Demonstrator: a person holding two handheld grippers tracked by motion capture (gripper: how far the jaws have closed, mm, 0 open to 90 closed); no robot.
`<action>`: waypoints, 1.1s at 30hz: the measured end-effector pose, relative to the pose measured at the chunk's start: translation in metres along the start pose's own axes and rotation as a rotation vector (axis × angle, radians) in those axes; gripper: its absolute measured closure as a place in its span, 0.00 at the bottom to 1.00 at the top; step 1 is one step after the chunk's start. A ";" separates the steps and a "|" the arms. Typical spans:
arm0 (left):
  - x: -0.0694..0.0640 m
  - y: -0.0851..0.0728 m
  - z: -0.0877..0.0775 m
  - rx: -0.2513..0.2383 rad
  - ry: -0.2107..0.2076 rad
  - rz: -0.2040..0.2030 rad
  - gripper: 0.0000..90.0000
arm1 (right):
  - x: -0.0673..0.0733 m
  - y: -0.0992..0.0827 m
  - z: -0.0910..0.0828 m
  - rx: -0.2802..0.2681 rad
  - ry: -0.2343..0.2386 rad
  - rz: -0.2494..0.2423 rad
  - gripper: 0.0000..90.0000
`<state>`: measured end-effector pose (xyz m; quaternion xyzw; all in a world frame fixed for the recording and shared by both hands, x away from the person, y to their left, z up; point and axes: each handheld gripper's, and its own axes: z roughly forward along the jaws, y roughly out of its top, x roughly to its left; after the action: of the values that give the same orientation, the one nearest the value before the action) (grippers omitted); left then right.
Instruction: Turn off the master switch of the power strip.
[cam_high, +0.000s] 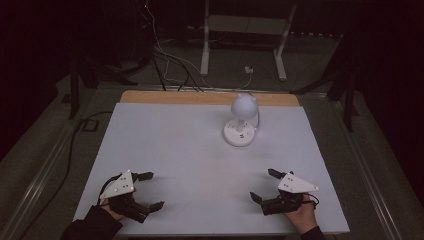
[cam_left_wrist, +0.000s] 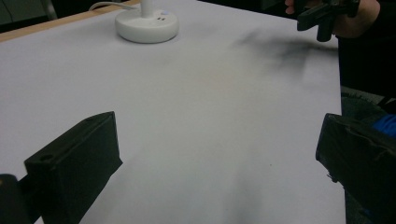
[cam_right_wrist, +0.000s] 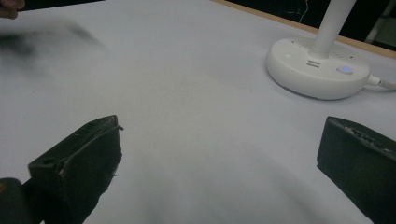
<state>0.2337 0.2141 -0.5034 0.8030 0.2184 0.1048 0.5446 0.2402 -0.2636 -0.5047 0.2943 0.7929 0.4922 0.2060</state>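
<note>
- A white desk lamp (cam_high: 241, 120) is seen standing upright on the far right part of the tabletop (cam_high: 175, 145), near the wooden strip along the far edge.
- The lamp is made up of a round flat base (cam_high: 239, 134), a slim white stem and a rounded head (cam_high: 244, 104) tilted over the base.
- A small lit blue button (cam_right_wrist: 345, 69) and dark slots are shown on the top of the base in the right gripper view.
- A white cable (cam_right_wrist: 382, 82) is seen leaving the base at its side.
- The left gripper (cam_high: 148, 190) is held low over the near left corner of the tabletop, with a grey three-cornered plate on top of it.
- Its jaws are spread wide apart, and nothing is held between them; bare tabletop is seen between them in the left gripper view.
- The right gripper (cam_high: 265, 185) is held low over the near right corner, its own grey plate turned upward.
- Its jaws are likewise spread wide, with nothing gripped.
- The two grippers are pointed inward, toward each other and toward the middle of the tabletop.
- The lamp is well apart from both grippers and is touched by neither.
- In the left gripper view the lamp base (cam_left_wrist: 146, 24) is seen far off at the upper left, and the other gripper (cam_left_wrist: 322, 16) at the upper right.
- The room around the tabletop is dim; cables (cam_high: 167, 60) and a white frame (cam_high: 245, 30) are seen on the floor beyond the far edge.
</note>
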 end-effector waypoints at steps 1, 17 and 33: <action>0.000 0.000 0.000 0.000 0.000 0.002 0.00 | 0.000 0.000 0.000 0.005 0.002 -0.003 0.00; 0.000 0.000 0.000 -0.006 -0.004 0.004 0.00 | 0.003 0.000 0.003 0.047 0.000 -0.019 0.00; 0.000 0.000 -0.001 -0.004 -0.008 -0.001 0.00 | 0.010 0.007 0.005 0.094 0.026 -0.004 0.00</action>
<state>0.2335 0.2147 -0.5030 0.8023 0.2164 0.1015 0.5470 0.2376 -0.2508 -0.5012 0.2960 0.8183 0.4577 0.1826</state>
